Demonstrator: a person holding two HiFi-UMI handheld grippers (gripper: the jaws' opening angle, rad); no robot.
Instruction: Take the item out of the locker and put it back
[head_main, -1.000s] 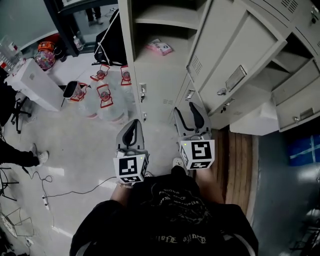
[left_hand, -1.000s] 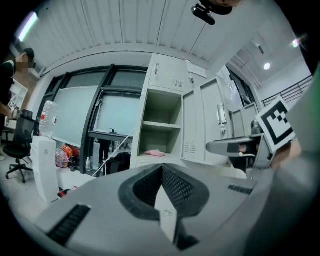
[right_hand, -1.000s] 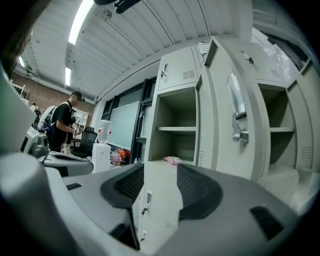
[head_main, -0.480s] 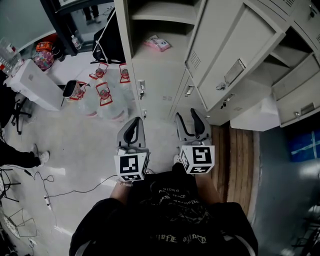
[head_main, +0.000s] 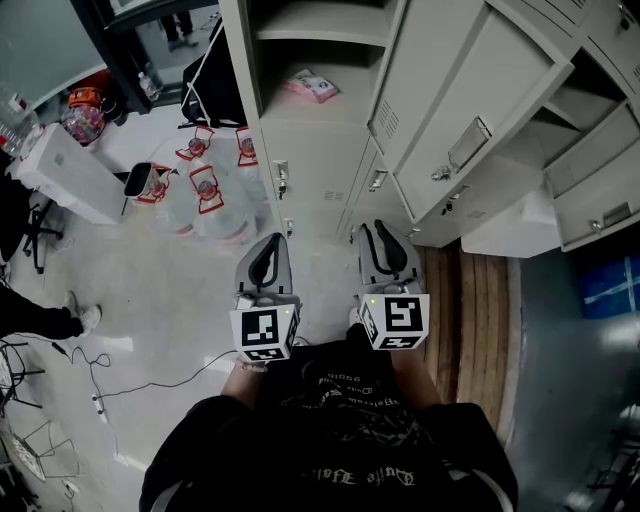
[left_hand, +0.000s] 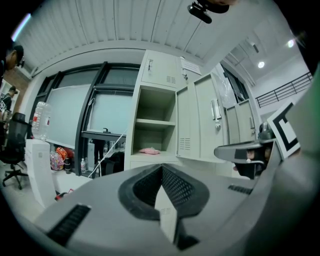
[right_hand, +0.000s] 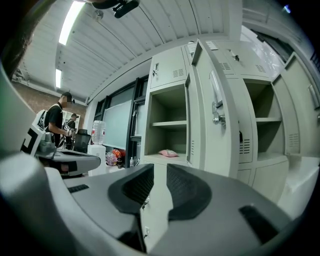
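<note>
A small pink packet (head_main: 313, 86) lies on the floor of the open locker compartment (head_main: 300, 125); it also shows as the pink packet (left_hand: 149, 150) in the left gripper view and as the pink packet (right_hand: 168, 153) in the right gripper view. The compartment's door (head_main: 440, 100) hangs open to the right. Both grippers are held level, well short of the locker. My left gripper (head_main: 268, 242) is shut, its pads (left_hand: 172, 187) meeting at the tip, and it is empty. My right gripper (head_main: 377, 230) has just been closing; a narrow gap remains, with nothing between the pads (right_hand: 187, 192).
Several water bottles with red labels (head_main: 205, 190) stand on the floor left of the lockers, beside a white box (head_main: 70, 175). More locker doors (head_main: 590, 190) stand open on the right above a wooden strip (head_main: 470, 300). A cable (head_main: 130, 380) lies on the floor. Two people (right_hand: 55, 122) stand far left.
The right gripper's jaws have narrowed from wide open to a small gap. Both grippers stay about where they were in front of the locker.
</note>
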